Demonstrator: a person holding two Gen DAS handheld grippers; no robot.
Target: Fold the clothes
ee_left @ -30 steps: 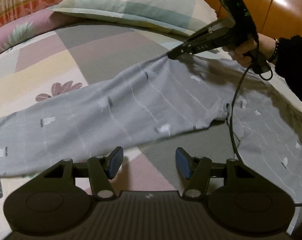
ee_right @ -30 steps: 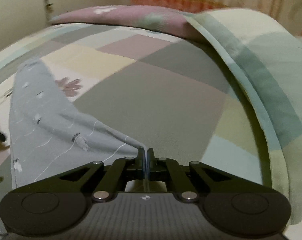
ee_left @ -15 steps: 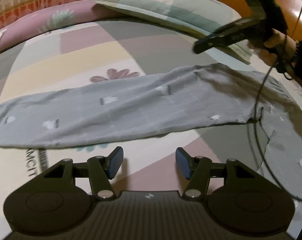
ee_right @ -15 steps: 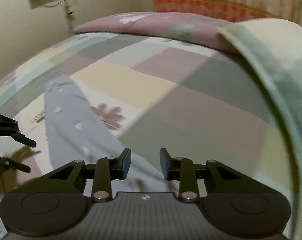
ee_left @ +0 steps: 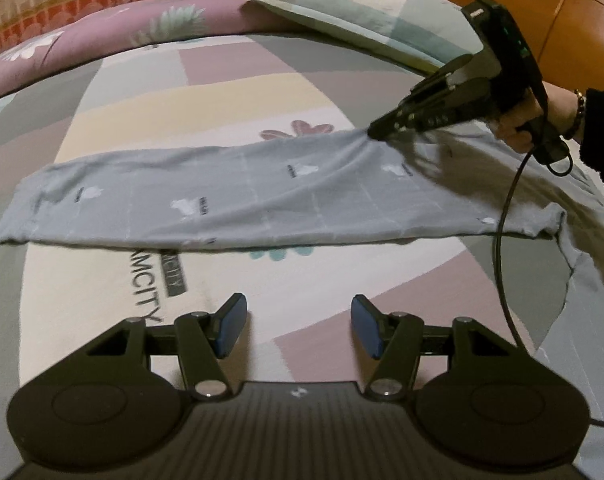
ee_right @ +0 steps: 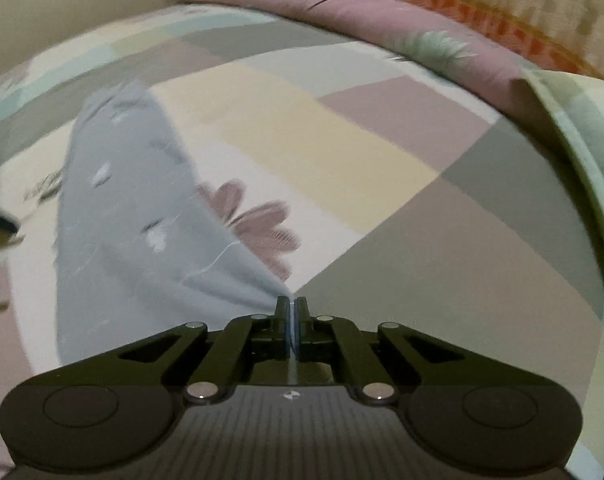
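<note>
- The grey trousers (ee_left: pixel 229 196) lie stretched across the patchwork bed (ee_left: pixel 229 96)
- The right gripper (ee_right: pixel 290 307) is clamped on their edge
- The left gripper (ee_left: pixel 297 326) hangs apart above the bed, holding nothing

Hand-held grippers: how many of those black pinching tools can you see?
2. The left hand-held gripper is at the bottom of its own view, jaws apart over the bedsheet. The right hand-held gripper pinches the grey garment.
</note>
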